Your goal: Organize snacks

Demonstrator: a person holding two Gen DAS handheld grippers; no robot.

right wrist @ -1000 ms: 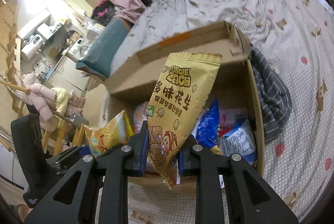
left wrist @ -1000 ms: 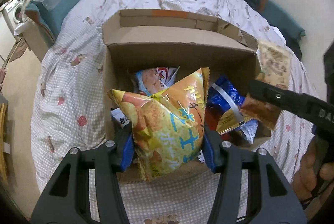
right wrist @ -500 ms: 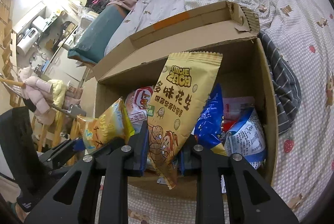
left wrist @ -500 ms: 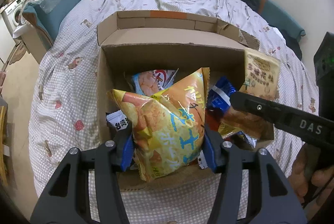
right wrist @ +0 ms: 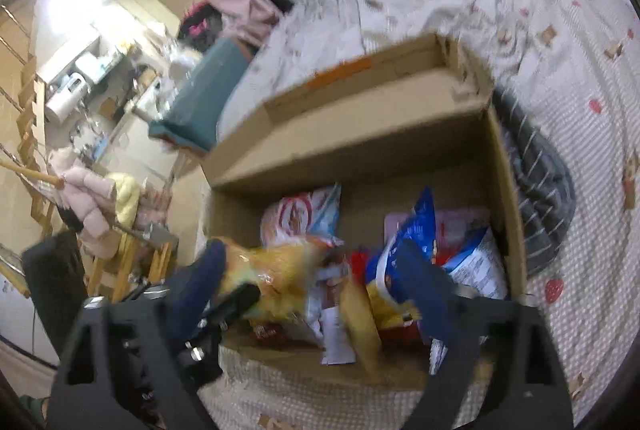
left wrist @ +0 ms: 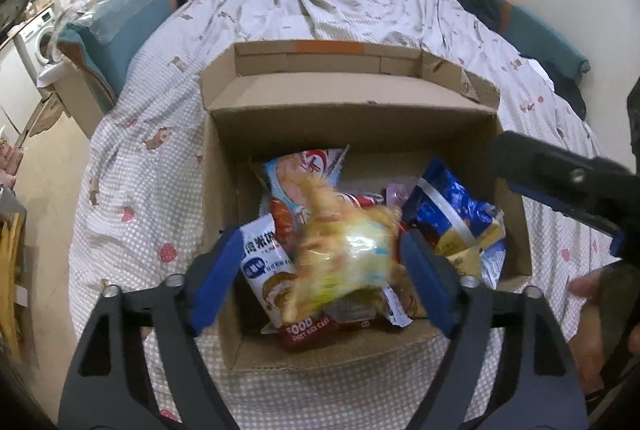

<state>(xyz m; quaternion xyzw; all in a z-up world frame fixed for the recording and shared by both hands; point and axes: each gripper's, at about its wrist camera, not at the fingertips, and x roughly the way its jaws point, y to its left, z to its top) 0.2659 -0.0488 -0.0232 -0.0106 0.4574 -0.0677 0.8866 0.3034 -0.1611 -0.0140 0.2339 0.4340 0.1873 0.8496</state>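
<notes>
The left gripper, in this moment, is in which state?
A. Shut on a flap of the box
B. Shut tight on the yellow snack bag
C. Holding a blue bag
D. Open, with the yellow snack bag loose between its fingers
D: the left gripper is spread wide, and the blurred yellow snack bag sits untouched between them over the cardboard box.

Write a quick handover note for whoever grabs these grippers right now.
Left gripper: open; blurred yellow chip bag between its fingers, apparently dropping into the cardboard box.
Right gripper: open; tan peanut packet blurred at the box's near edge.
Already in the box: blue bag, white rice-cracker pack, others.
Done: both snacks let go over the box.
Left: check they settle inside; no other loose snacks visible.
</notes>
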